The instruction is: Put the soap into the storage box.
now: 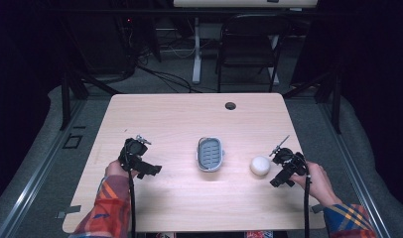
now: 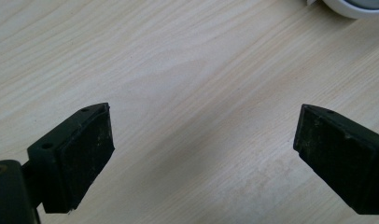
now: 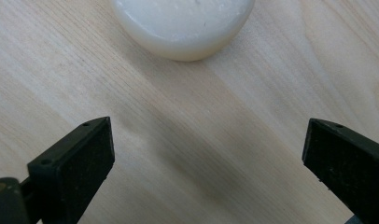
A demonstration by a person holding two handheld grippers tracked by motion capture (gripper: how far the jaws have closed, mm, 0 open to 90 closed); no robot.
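Observation:
A round white bar of soap (image 1: 260,165) lies on the wooden table, right of centre. A white soap dish (image 1: 210,153) with a grey slotted insert sits in the middle of the table. My right gripper (image 1: 279,179) is just right of the soap, jaws wide apart with nothing between them; in the right gripper view the soap (image 3: 183,25) lies a short way beyond the jaws. My left gripper (image 1: 152,169) hovers over bare wood left of the dish, open and empty. The dish's white rim (image 2: 353,8) shows at the top right corner of the left gripper view.
The light wooden table (image 1: 165,119) has a round cable hole (image 1: 231,105) near its far edge. A black chair (image 1: 249,47) and a desk leg stand on the floor beyond the table. Dark frame struts flank both sides.

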